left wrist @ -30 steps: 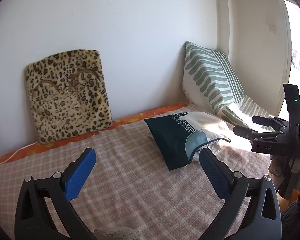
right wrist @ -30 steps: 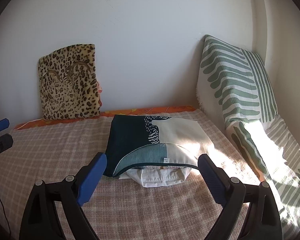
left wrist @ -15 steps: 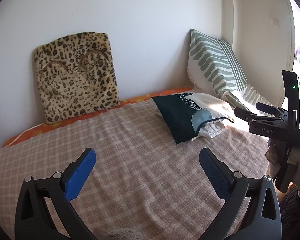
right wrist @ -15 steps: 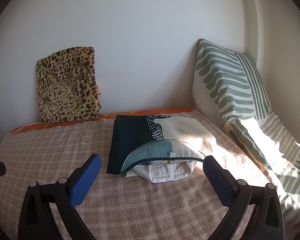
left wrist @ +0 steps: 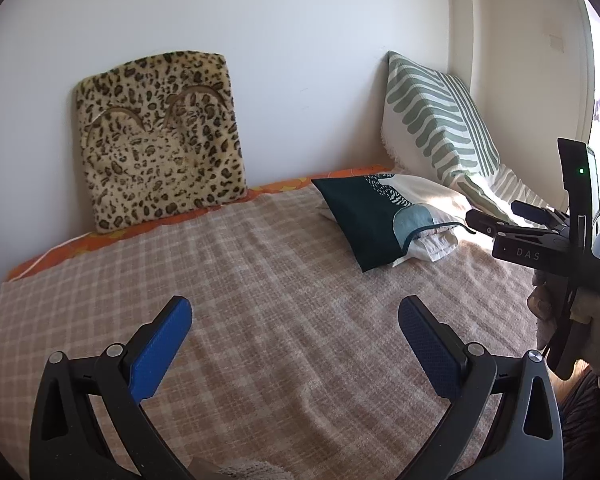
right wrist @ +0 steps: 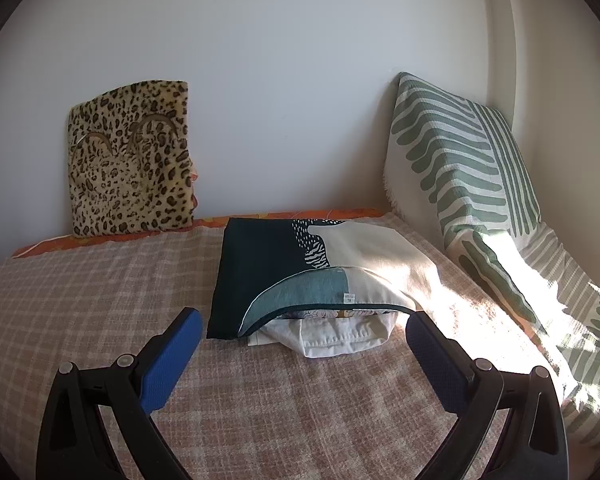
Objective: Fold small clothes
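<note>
A white garment (right wrist: 332, 334) pokes out from under a dark teal and cream pillow (right wrist: 300, 272) on the checked bedspread (right wrist: 100, 300); the same garment (left wrist: 436, 244) and pillow (left wrist: 380, 216) show in the left wrist view at the right. My right gripper (right wrist: 300, 354) is open and empty, just in front of the garment, above the bedspread. It appears from the side in the left wrist view (left wrist: 496, 220). My left gripper (left wrist: 294, 342) is open and empty over the middle of the bedspread (left wrist: 240, 280), well left of the pillow.
A leopard-print cushion (left wrist: 156, 136) leans on the white wall at the back left. A green-striped pillow (right wrist: 460, 168) leans in the back right corner, its cover trailing forward along the bed's right side. An orange sheet edge (left wrist: 100, 240) shows at the back.
Both grippers have tilted downward and pulled back a little, so more of the bedspread shows. The right gripper's view has come closer to the pillow and garment. Both stay open.
</note>
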`<state>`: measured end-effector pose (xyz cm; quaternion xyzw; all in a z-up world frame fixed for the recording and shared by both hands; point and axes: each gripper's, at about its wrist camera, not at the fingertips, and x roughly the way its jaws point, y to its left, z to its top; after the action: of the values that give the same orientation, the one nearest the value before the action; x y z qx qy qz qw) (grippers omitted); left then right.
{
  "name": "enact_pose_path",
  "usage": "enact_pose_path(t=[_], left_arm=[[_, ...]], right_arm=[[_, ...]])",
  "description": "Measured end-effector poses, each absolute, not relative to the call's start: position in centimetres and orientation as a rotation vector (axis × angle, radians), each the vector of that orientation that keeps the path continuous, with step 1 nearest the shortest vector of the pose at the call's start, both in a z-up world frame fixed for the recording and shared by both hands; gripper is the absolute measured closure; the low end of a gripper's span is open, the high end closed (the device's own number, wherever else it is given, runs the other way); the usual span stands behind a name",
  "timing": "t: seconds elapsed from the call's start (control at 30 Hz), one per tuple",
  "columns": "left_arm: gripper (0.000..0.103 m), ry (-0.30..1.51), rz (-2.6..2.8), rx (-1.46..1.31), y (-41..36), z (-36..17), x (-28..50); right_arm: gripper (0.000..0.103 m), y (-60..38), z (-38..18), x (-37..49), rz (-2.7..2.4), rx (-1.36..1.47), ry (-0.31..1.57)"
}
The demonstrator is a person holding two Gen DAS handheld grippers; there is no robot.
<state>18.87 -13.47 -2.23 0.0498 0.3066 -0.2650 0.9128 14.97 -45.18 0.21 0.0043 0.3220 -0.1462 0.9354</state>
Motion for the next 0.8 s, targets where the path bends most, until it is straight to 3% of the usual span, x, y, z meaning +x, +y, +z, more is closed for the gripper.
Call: enact_pose_path(t=[0.8], left_arm=[[0.000, 0.675, -0.547, 0.075, -12.57, -3.04, 19.48]], right_arm=[[0.000, -44.23, -0.35, 15.64, -0.280, -0.015, 0.666]])
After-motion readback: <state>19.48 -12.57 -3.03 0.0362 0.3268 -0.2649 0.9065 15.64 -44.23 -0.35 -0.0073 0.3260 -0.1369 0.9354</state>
